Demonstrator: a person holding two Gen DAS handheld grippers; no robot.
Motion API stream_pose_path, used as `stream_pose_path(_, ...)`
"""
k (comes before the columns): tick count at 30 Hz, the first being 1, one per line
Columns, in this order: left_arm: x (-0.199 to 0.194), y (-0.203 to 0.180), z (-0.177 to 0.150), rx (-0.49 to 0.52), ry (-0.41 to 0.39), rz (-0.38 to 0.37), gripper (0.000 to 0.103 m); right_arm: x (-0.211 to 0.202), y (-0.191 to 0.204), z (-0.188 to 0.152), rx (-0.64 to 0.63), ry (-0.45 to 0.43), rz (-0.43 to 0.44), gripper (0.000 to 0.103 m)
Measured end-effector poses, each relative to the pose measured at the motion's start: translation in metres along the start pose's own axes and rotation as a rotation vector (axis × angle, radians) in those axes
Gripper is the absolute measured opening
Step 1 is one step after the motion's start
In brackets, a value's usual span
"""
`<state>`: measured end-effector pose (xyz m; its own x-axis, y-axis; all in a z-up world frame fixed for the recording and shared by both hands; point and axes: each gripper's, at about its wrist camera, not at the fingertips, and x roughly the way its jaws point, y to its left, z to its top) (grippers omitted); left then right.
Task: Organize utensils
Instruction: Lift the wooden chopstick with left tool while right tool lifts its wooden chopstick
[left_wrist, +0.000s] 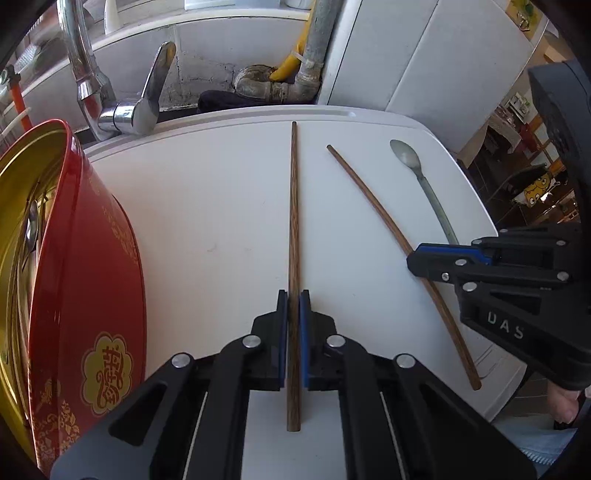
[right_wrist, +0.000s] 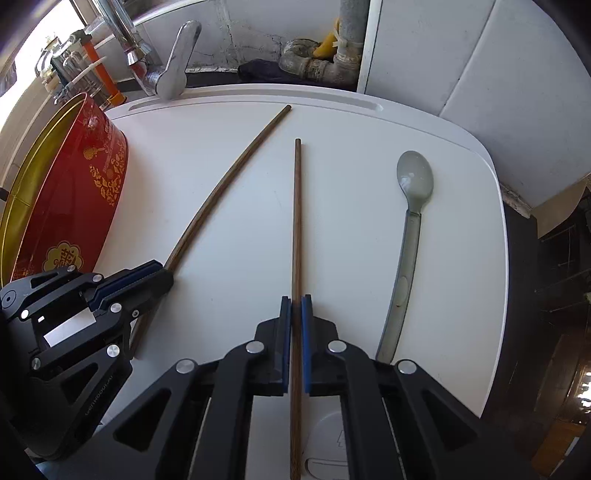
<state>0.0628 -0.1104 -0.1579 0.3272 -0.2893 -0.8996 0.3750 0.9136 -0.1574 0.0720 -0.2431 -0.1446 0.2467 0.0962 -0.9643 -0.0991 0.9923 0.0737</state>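
Little of the sorting looks done: each wooden chopstick is pinched between closed jaws — one (left_wrist: 294, 221) by the left gripper (left_wrist: 294, 299), the other (right_wrist: 297, 221) by the right gripper (right_wrist: 296, 302) — both apparently still resting on the white board (right_wrist: 351, 155), while the grey spoon (right_wrist: 408, 229) lies untouched at the right. The red tin (left_wrist: 92, 277), presumably the destination, is seen at the left edge, inside barely visible; only the faucet (left_wrist: 122, 107) behind it crowds the path.

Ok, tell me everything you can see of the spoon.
The spoon is grey, looks like slightly see-through plastic, with an oval bowl and a long, gently curved handle. It lies flat on the white board, bowl toward the wall, handle toward the camera, at the right of both chopsticks. No tool touches it. In the left view the right tool hides its handle end.
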Motion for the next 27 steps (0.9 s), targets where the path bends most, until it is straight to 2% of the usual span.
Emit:
stream_pose_path(10, -0.035, -0.009, -0.009, -0.024, -0.033, -0.023, 0.006, -0.036, 0.001, -0.027, 0.023, -0.074, 0.037, 0.006)
stream_pose_path(14, -0.052, -0.017, -0.02, -0.028, -0.047, -0.006, 0.006, -0.049, 0.007, -0.042, 0.028, -0.101, 0.071, 0.006)
stream_pose_path(18, -0.074, -0.02, -0.039, -0.086, -0.057, 0.029, 0.006, -0.061, 0.015, -0.062, 0.01, -0.121, 0.111, 0.006)
stream_pose_path(24, -0.116, -0.031, -0.068, -0.15, -0.121, 0.133, 0.006, -0.089, 0.026, -0.083, -0.063, -0.212, 0.18, 0.006)
stream_pose_path(27, -0.133, -0.03, -0.077, -0.173, -0.141, 0.153, 0.006, -0.097, 0.035, -0.088, -0.101, -0.237, 0.211, 0.006)
